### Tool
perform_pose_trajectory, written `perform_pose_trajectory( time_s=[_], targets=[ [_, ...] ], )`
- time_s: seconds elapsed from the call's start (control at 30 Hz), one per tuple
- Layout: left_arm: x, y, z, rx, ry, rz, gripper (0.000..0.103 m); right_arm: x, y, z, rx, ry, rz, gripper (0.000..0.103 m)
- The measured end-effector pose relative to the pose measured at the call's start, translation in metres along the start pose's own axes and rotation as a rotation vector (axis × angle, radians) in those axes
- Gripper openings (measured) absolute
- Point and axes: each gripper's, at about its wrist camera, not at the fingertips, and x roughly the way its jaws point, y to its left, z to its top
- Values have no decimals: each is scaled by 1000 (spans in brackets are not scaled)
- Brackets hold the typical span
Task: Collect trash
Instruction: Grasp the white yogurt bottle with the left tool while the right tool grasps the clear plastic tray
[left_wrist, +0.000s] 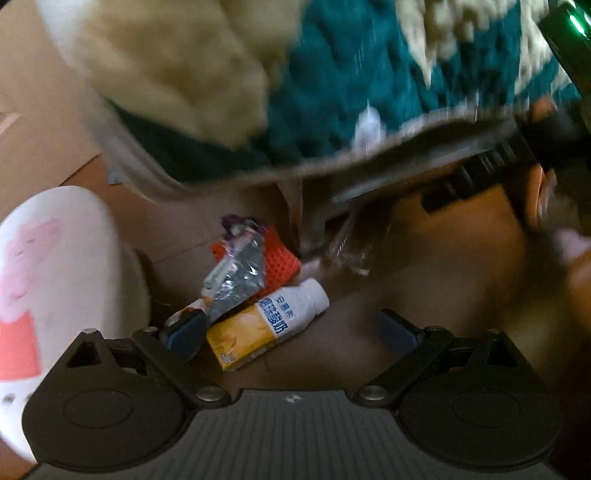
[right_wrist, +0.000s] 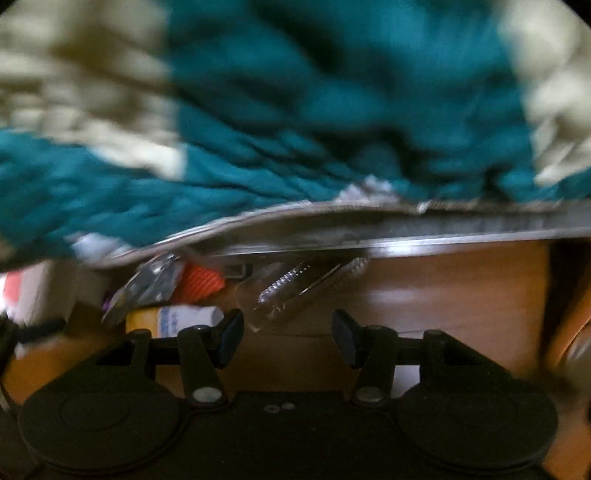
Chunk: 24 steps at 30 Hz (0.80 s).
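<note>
Both jaws stand wide apart with nothing between them: my left gripper (left_wrist: 291, 332) hangs just over the trash, my right gripper (right_wrist: 288, 332) beside it.

I take the yellow-and-white drink bottle (left_wrist: 266, 325) as the landmark. It lies on its side on the wooden floor (left_wrist: 424, 258), directly in front of the left jaws. A crumpled silver wrapper (left_wrist: 236, 277) rests against it on the far side, with an orange mesh piece (left_wrist: 280, 258) just beyond that and a purple scrap (left_wrist: 236, 223) further still. Clear crinkled plastic (right_wrist: 295, 288) lies to the bottle's right, ahead of the right jaws.

Beyond the bottle runs a bed frame edge (right_wrist: 443, 225), with a teal and cream blanket (right_wrist: 332, 92) heaped above. To the bottle's left is a white slipper (left_wrist: 55, 258) with a pink cartoon print.

As I judge it, collecting has barely begun here: every piece is on the floor, nothing is held, and no bin or bag shows in either view.
</note>
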Motion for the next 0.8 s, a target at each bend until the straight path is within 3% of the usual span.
perform_pose_trajectory(
  time_s=[0.23,0.4,0.73,0.8],
  targets=[
    [64,0,-8,159,51,-18,98,51,0,-1,89,27,-62,51],
    [92,-6,-11,282,83,-21,90,67,3,-1,144,17,-72,51],
    [125,-6,-11,305,138,-25,89,90,3,4,172,29,-107,49],
    [131,-10,-12,315,153,-18,76,94,4,3,166,38,-110,48]
  ],
)
